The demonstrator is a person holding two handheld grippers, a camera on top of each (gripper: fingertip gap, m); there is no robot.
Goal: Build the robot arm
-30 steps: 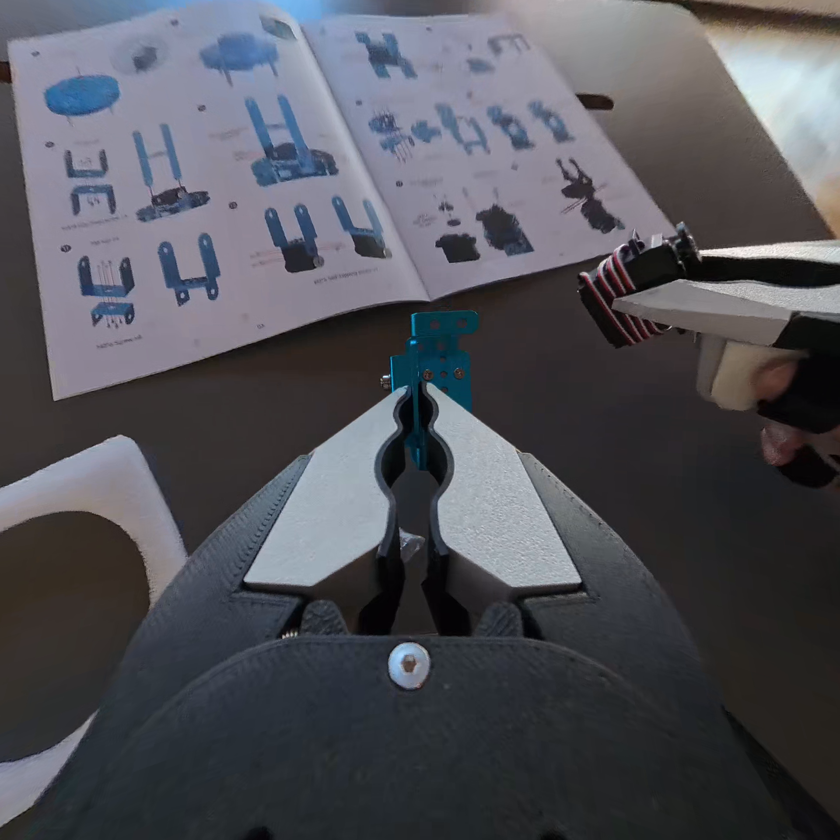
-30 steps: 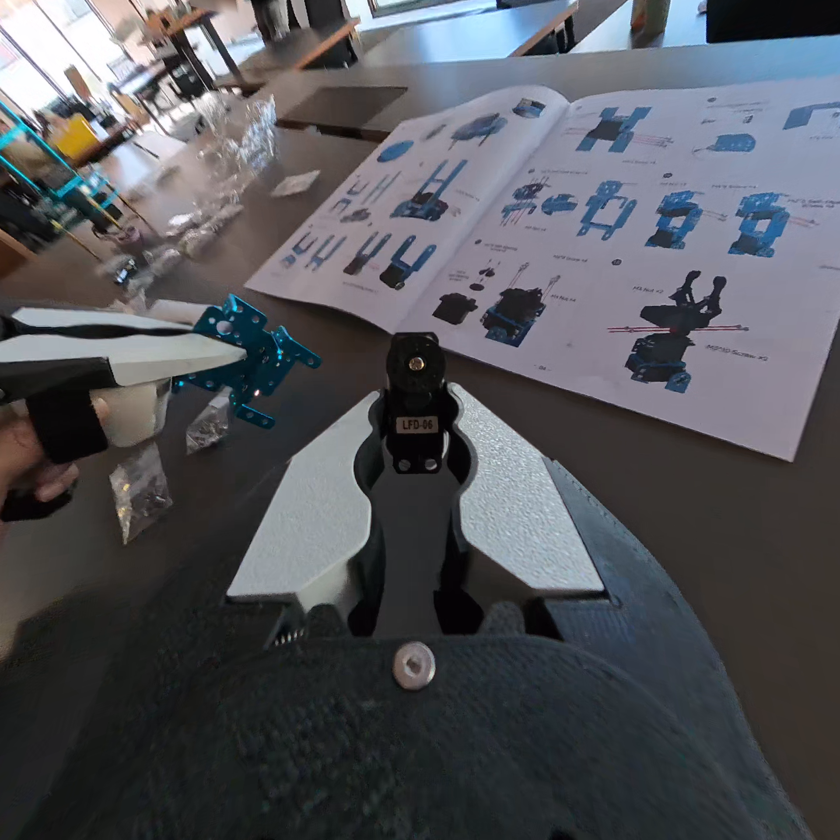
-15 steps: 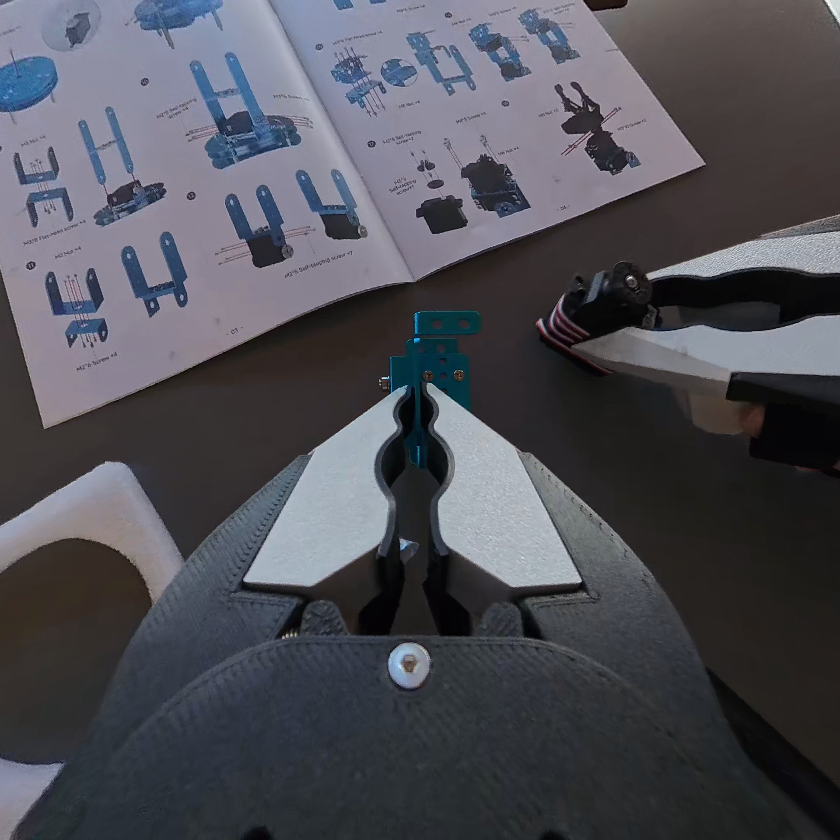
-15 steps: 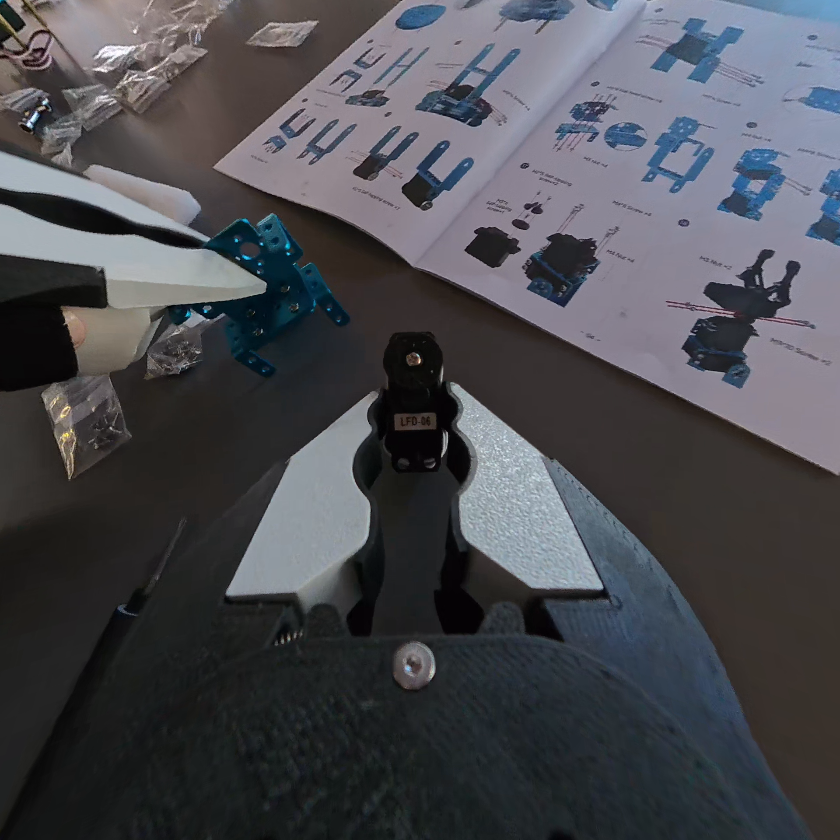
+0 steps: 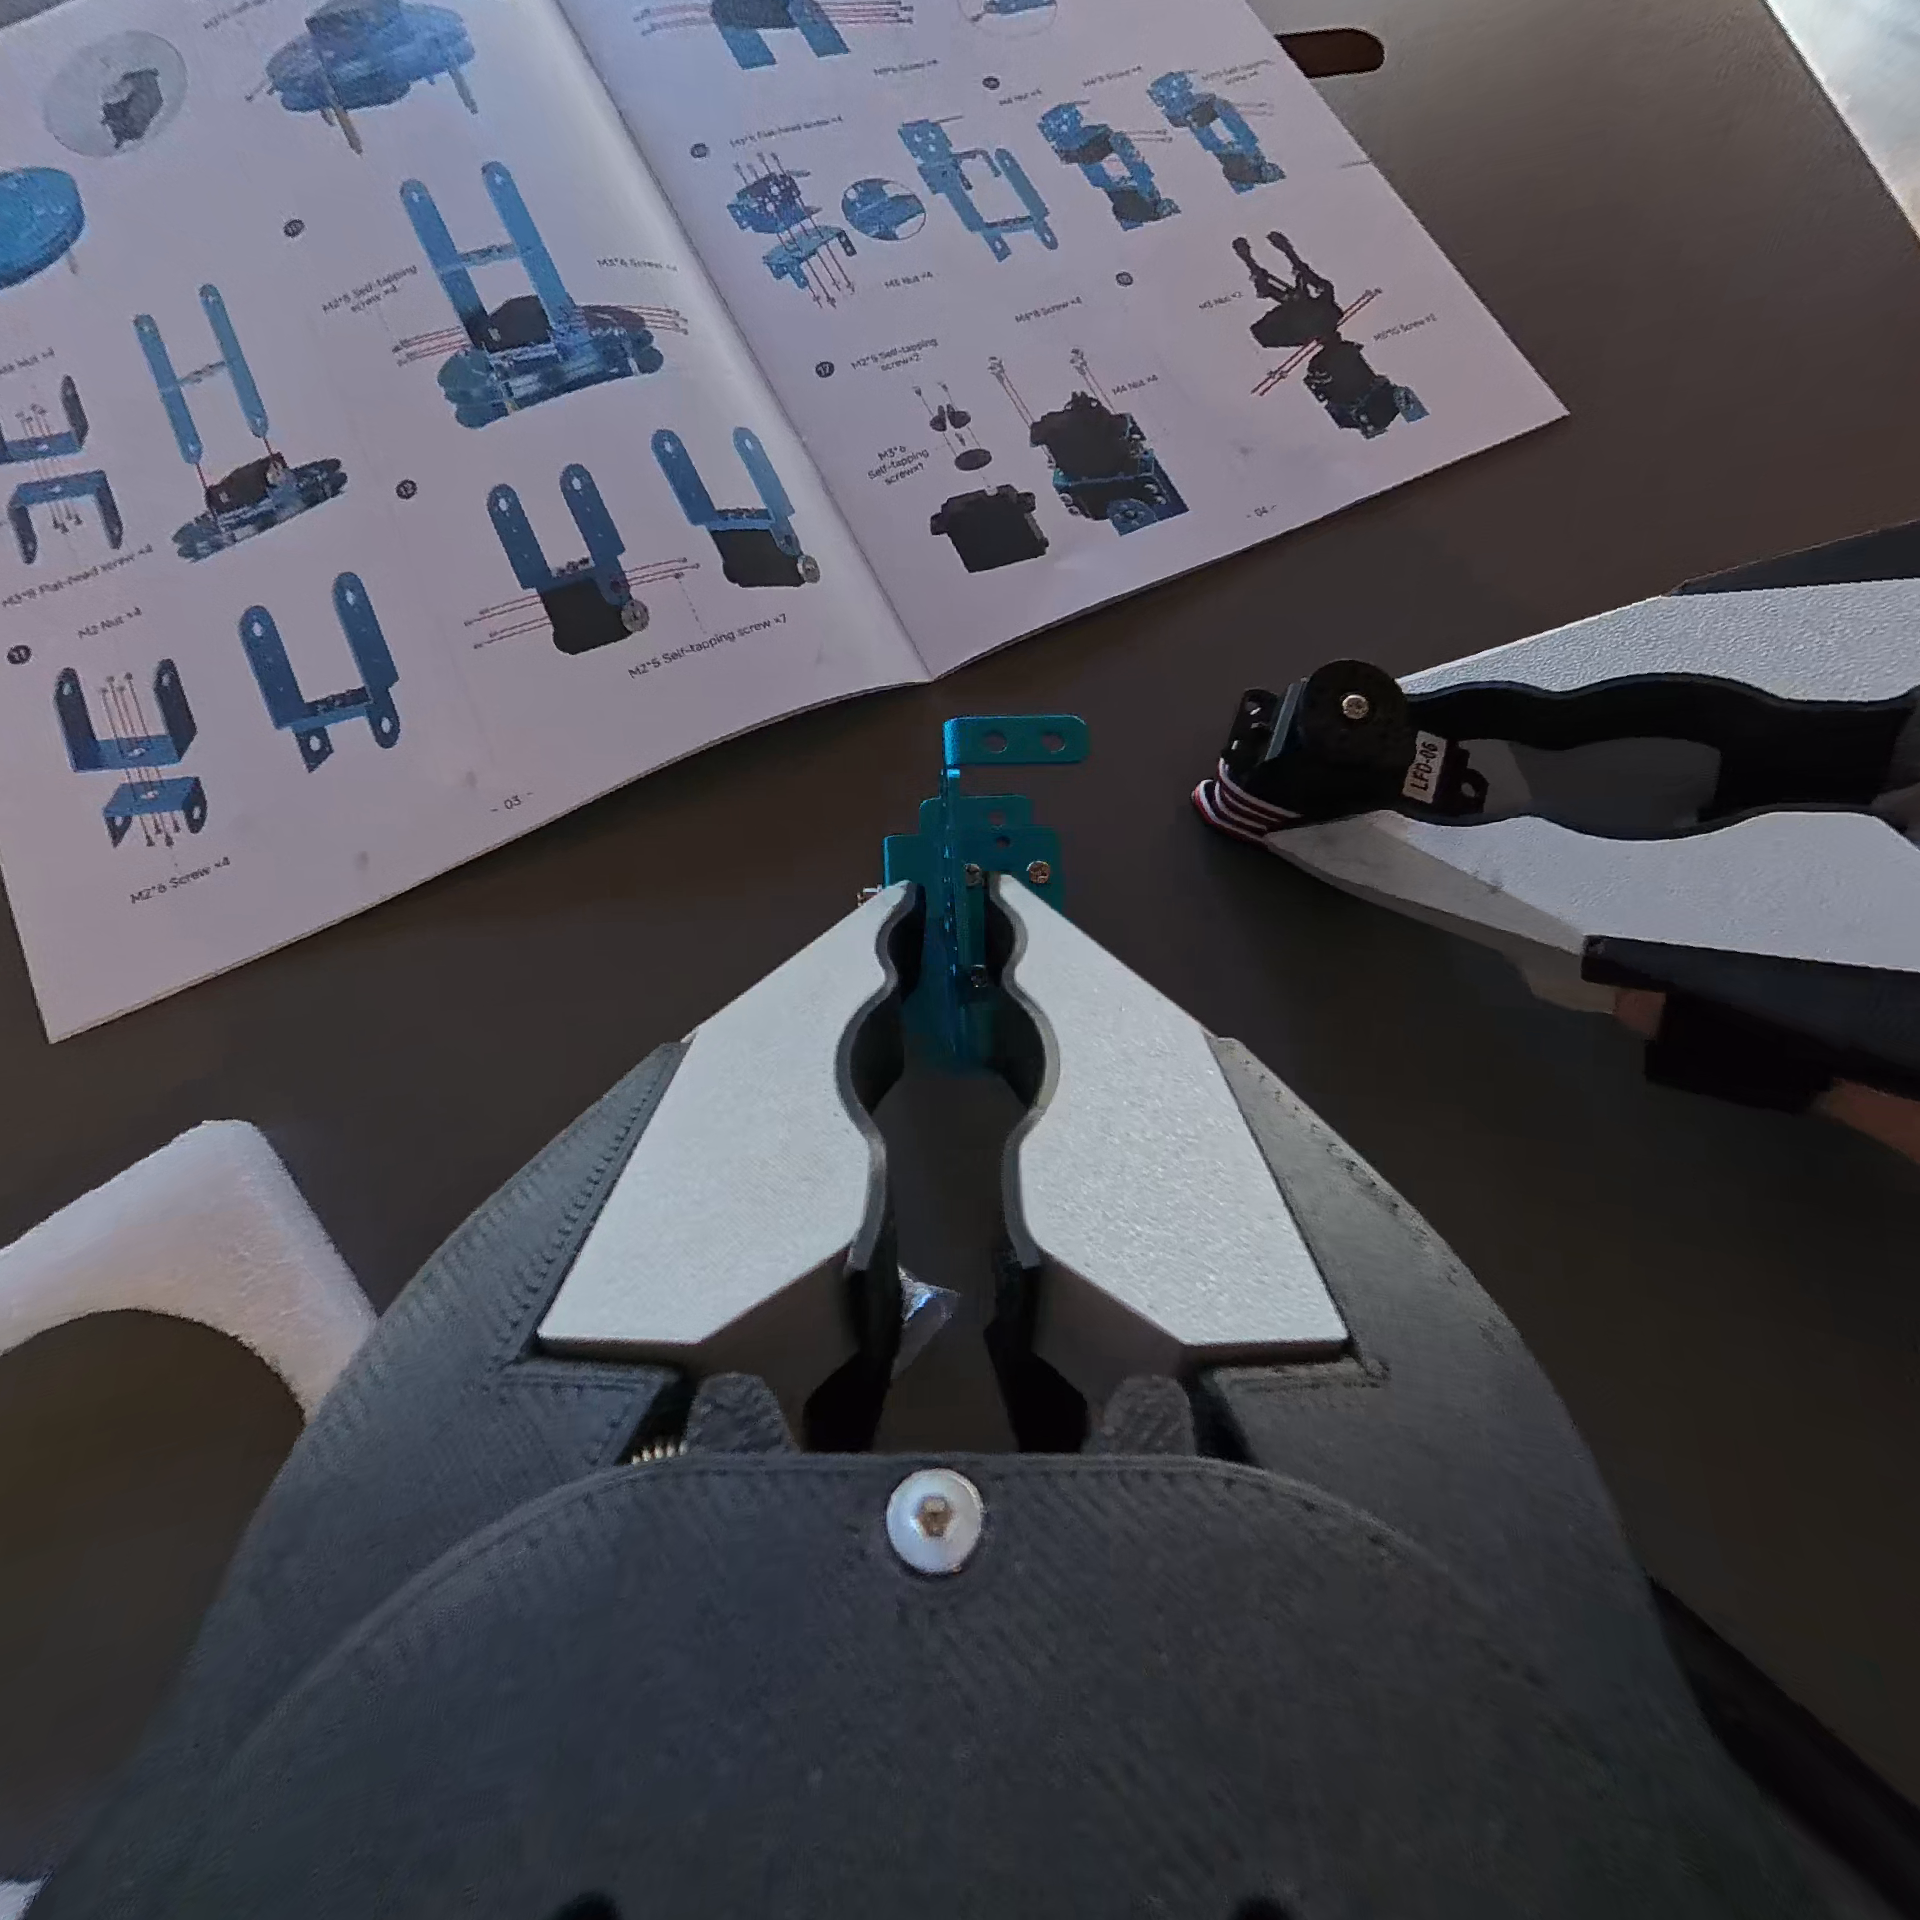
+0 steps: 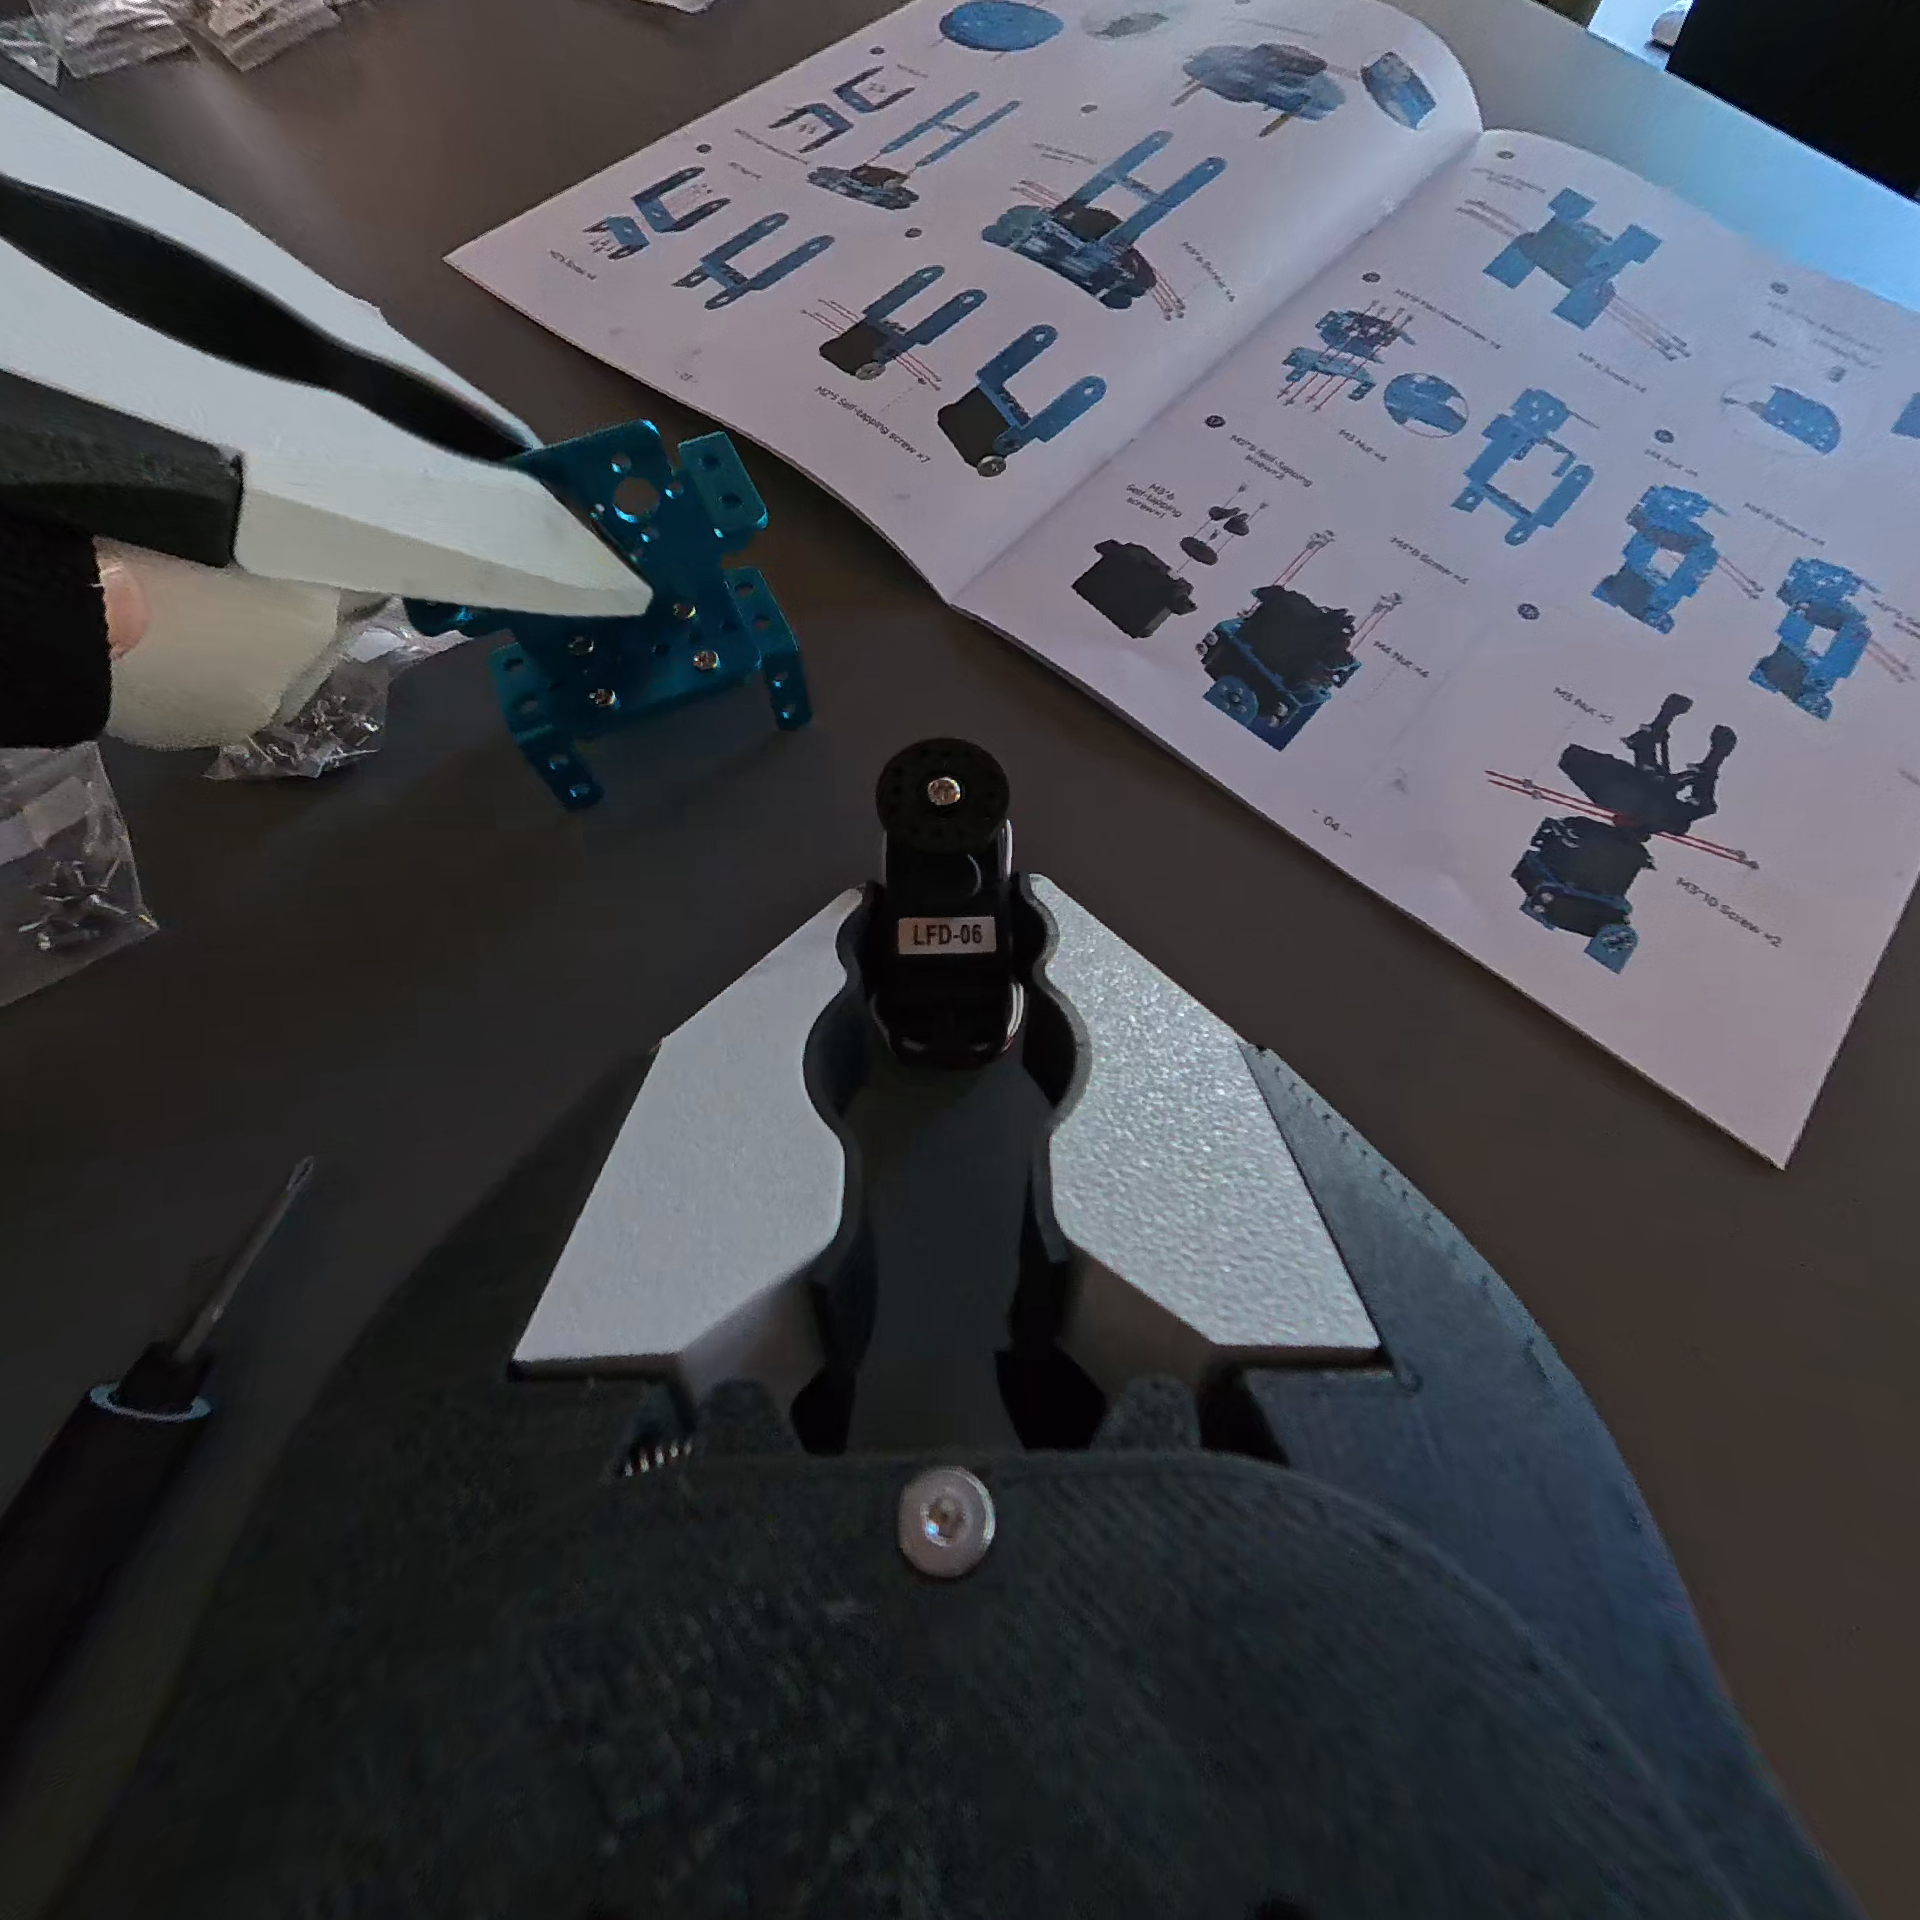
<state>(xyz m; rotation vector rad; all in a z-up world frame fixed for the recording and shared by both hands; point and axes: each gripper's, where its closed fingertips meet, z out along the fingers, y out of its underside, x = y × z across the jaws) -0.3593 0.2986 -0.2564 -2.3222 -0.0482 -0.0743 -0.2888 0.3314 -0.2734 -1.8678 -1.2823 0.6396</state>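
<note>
My left gripper (image 5: 958,896) is shut on a blue metal bracket assembly (image 5: 987,831) with screw holes, held just over the dark table. The bracket also shows in the right wrist view (image 6: 665,613), its lower tabs close to or on the table, with the left gripper (image 6: 613,571) coming in from the left. My right gripper (image 6: 943,904) is shut on a black servo motor (image 6: 943,883) with a round horn on top and a white label. In the left wrist view the servo (image 5: 1340,748) sits right of the bracket, with its striped cable bundle (image 5: 1231,810) below it.
An open instruction booklet (image 5: 727,343) lies on the dark table (image 5: 1455,1247) beyond both grippers. White foam packing (image 5: 177,1236) lies at the near left. Small bags of screws (image 6: 62,883) and a black screwdriver (image 6: 166,1382) lie at the left in the right wrist view. Left tips to right tips: about 9 cm.
Both grippers have dropped lower and tilted down toward the table. The servo has come closer to the bracket and turned so its horn faces up. Both grips are unchanged.
</note>
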